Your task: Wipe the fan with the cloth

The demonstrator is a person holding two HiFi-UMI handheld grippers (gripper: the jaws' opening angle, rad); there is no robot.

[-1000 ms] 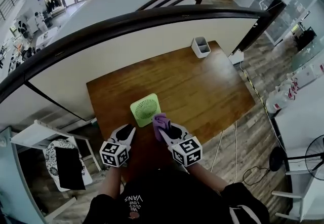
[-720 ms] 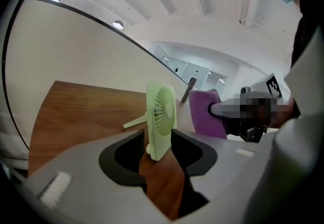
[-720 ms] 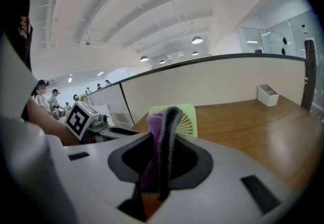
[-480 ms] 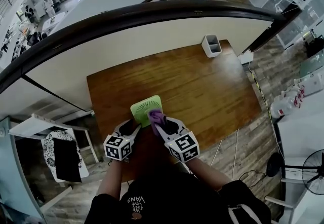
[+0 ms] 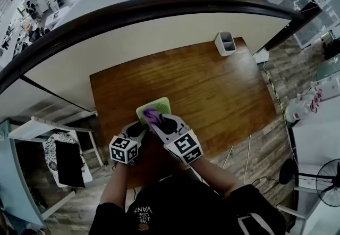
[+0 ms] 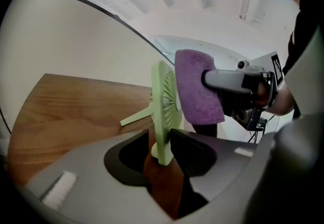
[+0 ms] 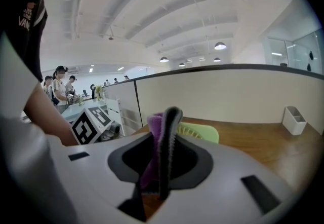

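A light-green square fan (image 5: 160, 106) stands near the front edge of the wooden table (image 5: 212, 95). My left gripper (image 5: 139, 128) is at the fan's near left corner. The fan's lower edge (image 6: 163, 154) sits between its jaws, which are closing with a gap still showing beside the fan. My right gripper (image 5: 155, 120) is shut on a purple cloth (image 5: 150, 115) and holds it against the fan's face. In the left gripper view the cloth (image 6: 196, 86) lies flat on the fan grille (image 6: 166, 101). In the right gripper view the cloth (image 7: 154, 142) is pinched between the fingers, with the fan (image 7: 200, 132) just behind.
A white two-slot holder (image 5: 226, 42) stands at the table's far right corner. A curved low wall with a dark rail (image 5: 159, 16) runs behind the table. A white chair with dark cloth (image 5: 64, 159) stands left of the table. Wooden floor lies to the right.
The right gripper has carried the cloth leftward, from the fan's right corner onto its face. The left gripper has come in to the fan's near corner.
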